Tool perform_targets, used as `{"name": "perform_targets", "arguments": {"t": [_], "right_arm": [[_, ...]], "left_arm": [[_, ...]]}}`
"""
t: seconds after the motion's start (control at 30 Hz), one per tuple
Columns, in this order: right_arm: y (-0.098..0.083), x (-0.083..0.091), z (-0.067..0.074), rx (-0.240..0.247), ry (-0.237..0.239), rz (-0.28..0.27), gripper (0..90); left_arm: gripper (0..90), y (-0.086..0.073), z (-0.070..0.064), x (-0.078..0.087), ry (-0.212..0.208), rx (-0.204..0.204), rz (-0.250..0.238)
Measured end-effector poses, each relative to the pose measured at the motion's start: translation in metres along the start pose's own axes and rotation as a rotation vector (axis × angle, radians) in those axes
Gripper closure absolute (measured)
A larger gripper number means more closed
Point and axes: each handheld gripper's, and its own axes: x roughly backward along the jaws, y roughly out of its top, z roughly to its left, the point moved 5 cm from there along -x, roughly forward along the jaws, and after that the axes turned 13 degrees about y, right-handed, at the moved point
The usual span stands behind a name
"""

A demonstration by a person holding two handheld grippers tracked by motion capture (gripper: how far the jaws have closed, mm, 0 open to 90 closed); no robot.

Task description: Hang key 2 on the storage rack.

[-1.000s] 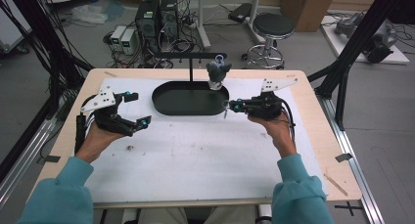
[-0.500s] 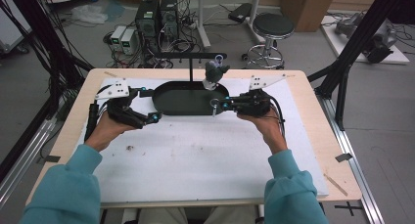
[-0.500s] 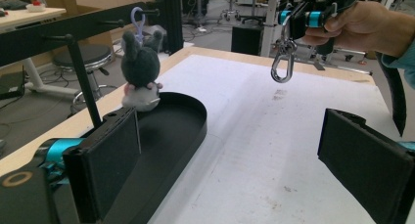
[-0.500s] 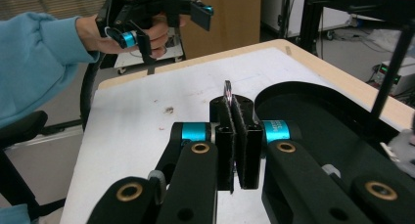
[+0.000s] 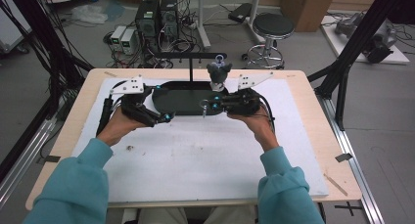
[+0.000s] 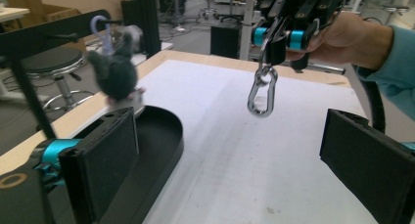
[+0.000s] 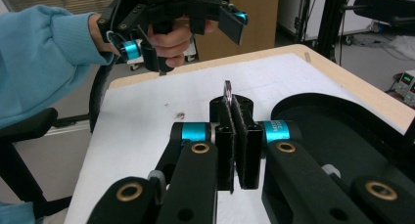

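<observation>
The carabiner point(image 6: 262, 93) hangs pinched in the right gripper point(image 5: 211, 105), over the tray's point(image 5: 182, 106) front rim. At its nine o'clock the left gripper point(image 5: 164, 117) has its jaws spread with nothing between them. A plush toy point(image 5: 218, 73) hangs at twelve.

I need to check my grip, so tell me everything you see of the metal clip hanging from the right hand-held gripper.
The clip is a shiny silver, oval metal carabiner with a small ring on top. It hangs upright, pinched at its top by the shut right hand-held gripper, above the white mat and clear of it, beside the black tray. Nothing else touches it.
</observation>
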Motion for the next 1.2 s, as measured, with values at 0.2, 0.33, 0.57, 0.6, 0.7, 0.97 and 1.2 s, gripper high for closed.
{"name": "perform_targets", "arguments": {"t": [0.2,0.33,0.57,0.6,0.7,0.97,1.2], "right_arm": [[0.004,-0.006,0.001,0.004,0.017,-0.002,88.8],[0.005,-0.009,0.001,0.009,0.028,0.003,88.8],[0.005,-0.013,0.001,0.017,0.039,0.002,88.8],[0.005,-0.014,0.002,0.020,0.042,0.001,88.7],[0.006,-0.015,0.003,0.021,0.049,0.000,88.8],[0.007,-0.022,0.007,0.035,0.080,0.002,88.7],[0.007,-0.024,0.007,0.038,0.086,0.005,88.7]], "left_arm": [[6.4,0.004,-0.010,-0.013,-0.066,0.003,0.011],[6.7,0.007,-0.015,-0.020,-0.086,-0.008,0.014],[16.8,0.010,-0.022,-0.027,-0.126,-0.013,0.016],[19.9,0.010,-0.023,-0.027,-0.136,-0.017,0.016],[24.5,0.010,-0.025,-0.029,-0.168,-0.008,0.015],[45.5,0.012,-0.027,-0.028,-0.220,-0.008,-0.016],[61.0,0.013,-0.028,-0.026,-0.234,-0.010,-0.018]]}}
